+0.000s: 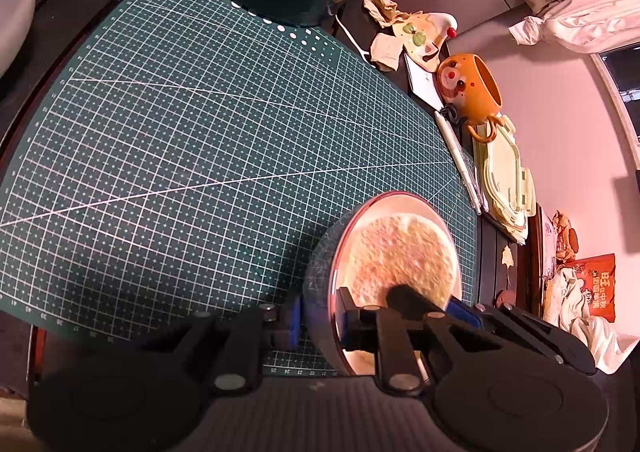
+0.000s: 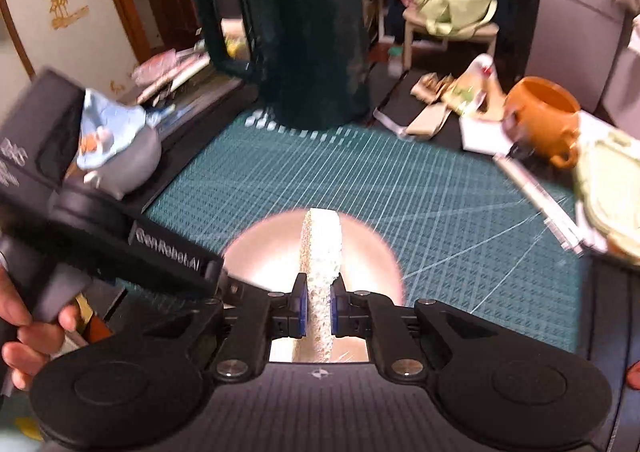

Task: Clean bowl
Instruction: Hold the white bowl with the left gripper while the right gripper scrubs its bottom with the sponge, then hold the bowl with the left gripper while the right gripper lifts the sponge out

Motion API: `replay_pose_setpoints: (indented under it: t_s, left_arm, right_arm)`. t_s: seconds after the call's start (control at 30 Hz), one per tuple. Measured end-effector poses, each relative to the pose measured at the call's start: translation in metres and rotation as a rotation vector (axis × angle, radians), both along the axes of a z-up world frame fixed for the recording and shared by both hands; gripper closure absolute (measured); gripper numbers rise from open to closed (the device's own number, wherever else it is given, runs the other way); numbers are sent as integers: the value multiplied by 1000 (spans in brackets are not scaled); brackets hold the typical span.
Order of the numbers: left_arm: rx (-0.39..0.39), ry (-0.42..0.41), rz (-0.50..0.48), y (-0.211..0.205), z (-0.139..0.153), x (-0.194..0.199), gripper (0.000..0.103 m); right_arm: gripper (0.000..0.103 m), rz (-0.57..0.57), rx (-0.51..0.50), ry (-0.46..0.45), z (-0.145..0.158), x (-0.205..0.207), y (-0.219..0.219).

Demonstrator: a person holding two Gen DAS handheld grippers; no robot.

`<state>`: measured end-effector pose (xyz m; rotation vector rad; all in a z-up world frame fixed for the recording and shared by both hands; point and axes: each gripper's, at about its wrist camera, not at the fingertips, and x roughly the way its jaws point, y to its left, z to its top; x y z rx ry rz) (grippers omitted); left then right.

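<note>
A bowl (image 1: 320,264), dark outside and pink inside, stands tilted on its edge over the green cutting mat (image 1: 200,131). My left gripper (image 1: 320,316) is shut on its near rim, one blue pad on each side of the wall. A round pale sponge (image 1: 400,252) lies flat against the bowl's inside. In the right wrist view the sponge (image 2: 320,248) shows edge-on, with my right gripper (image 2: 319,304) shut on it and the bowl's pink inside (image 2: 264,256) behind it. One of the right gripper's black fingers (image 1: 404,294) shows over the sponge's lower part.
A dark green jug (image 2: 304,43) stands at the mat's far edge. An orange bear-face mug (image 1: 470,87), a white pen (image 1: 460,159) and a pale green lid (image 1: 508,179) lie along the right. A grey pot (image 2: 132,159) sits on the left. A hand (image 2: 24,336) holds the left gripper's handle.
</note>
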<state>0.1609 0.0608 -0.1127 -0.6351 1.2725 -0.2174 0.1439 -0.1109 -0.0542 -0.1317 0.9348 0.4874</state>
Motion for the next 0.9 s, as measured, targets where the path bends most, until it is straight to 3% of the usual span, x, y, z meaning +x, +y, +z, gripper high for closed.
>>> replay_pose_setpoints:
  t_s: [0.23,0.4,0.53,0.63,0.9]
  left_arm:
    - [0,0,0,-2,0,1,84]
    - [-2,2,2,-1,-2,4,84]
    - [-2,1,1,0,-2,1,84]
    - [-2,2,2,-1,-1,1,84]
    - [-1,2,-2,-1,-1,2,84]
  right_arm:
    - [94,-10,-195,-102,2,-8,7]
    - [94,-25,-227,-190,22,-16,0]
    - [94,-38,-162,-211,37,-19,-6]
    - [94,-29,-60,-162,40,-16,-11]
    - [94,14,13,5,2,-2,0]
